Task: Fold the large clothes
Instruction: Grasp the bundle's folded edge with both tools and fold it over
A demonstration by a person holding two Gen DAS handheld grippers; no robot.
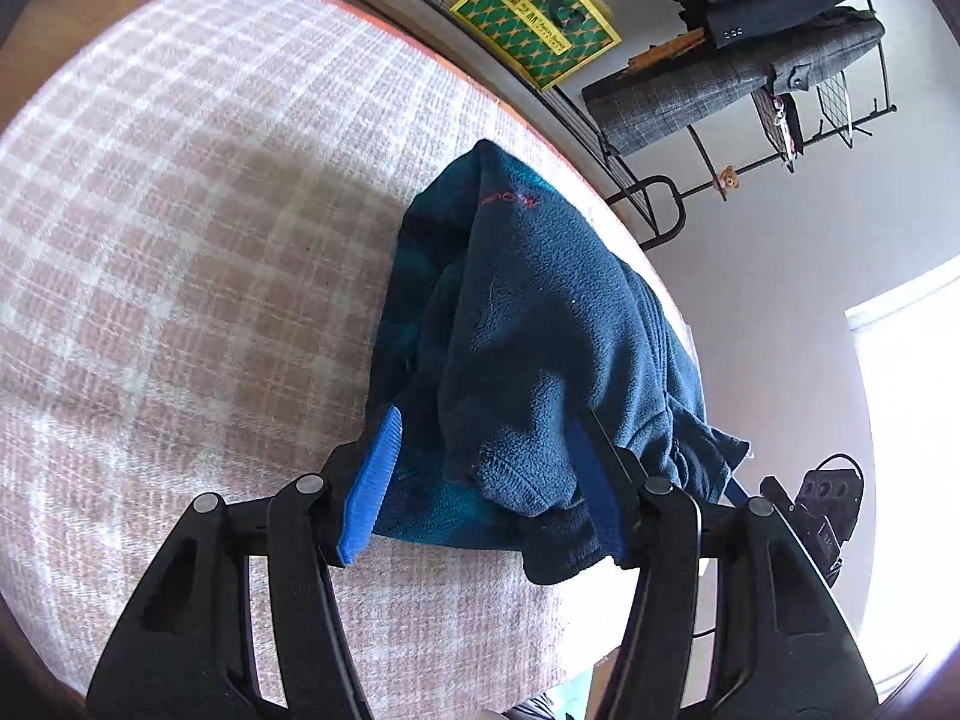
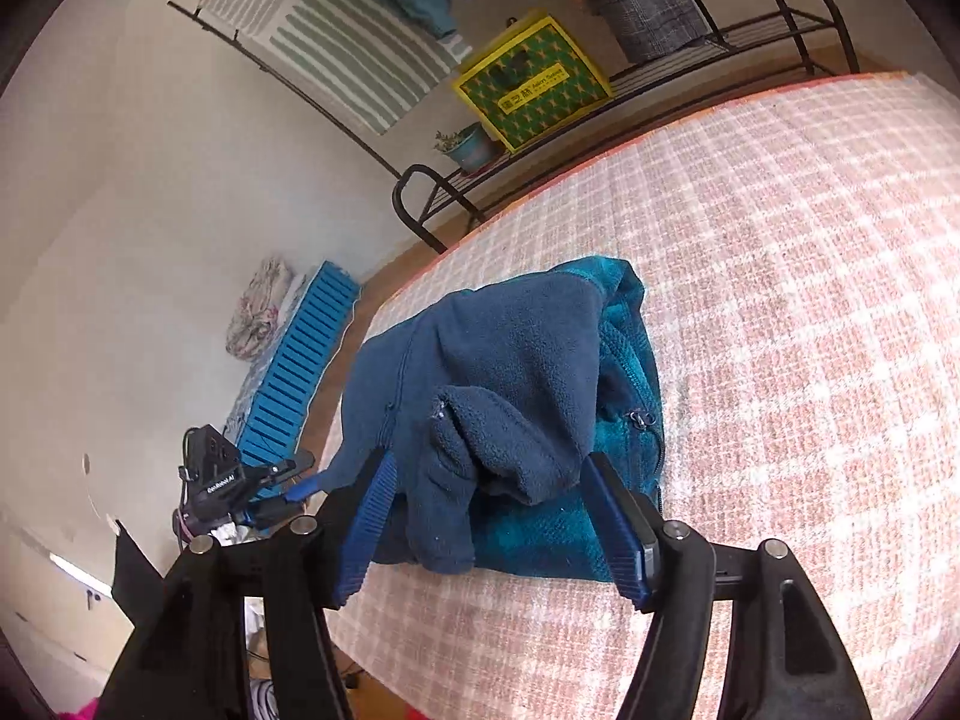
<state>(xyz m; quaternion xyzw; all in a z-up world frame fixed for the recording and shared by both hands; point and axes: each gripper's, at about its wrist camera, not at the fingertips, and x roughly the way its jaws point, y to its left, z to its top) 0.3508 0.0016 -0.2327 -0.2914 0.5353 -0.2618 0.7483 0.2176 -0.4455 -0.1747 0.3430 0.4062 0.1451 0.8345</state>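
Dark navy fleece jacket (image 1: 528, 324) with teal fleece lining sits bundled, roughly folded, near one edge of the table, on a pink-and-white checked woven tablecloth (image 1: 180, 210). Small red embroidered logo (image 1: 510, 199) shows on the upper fold in the left wrist view; a zipper with metal pull (image 2: 645, 418) shows on the teal side in the right wrist view.

Left gripper (image 1: 486, 480), black frame with blue ribbed pads, jaws spread wide, straddles the near end of the bundle; fleece lies between the pads and drapes over the right-hand pad. Released, not pinching.

Right gripper (image 2: 498, 516), same build, jaws also spread wide around the near end of the jacket, a navy fold hanging between the pads. Released too. Left gripper also visible in the right wrist view at lower left (image 2: 240, 486), just off the table edge.

Background: black metal rack (image 1: 708, 144) with hanging grey plaid garment (image 1: 720, 90), yellow-and-green patterned box (image 2: 531, 81), small potted plant (image 2: 471, 147), blue slatted crate (image 2: 306, 354) on the floor.
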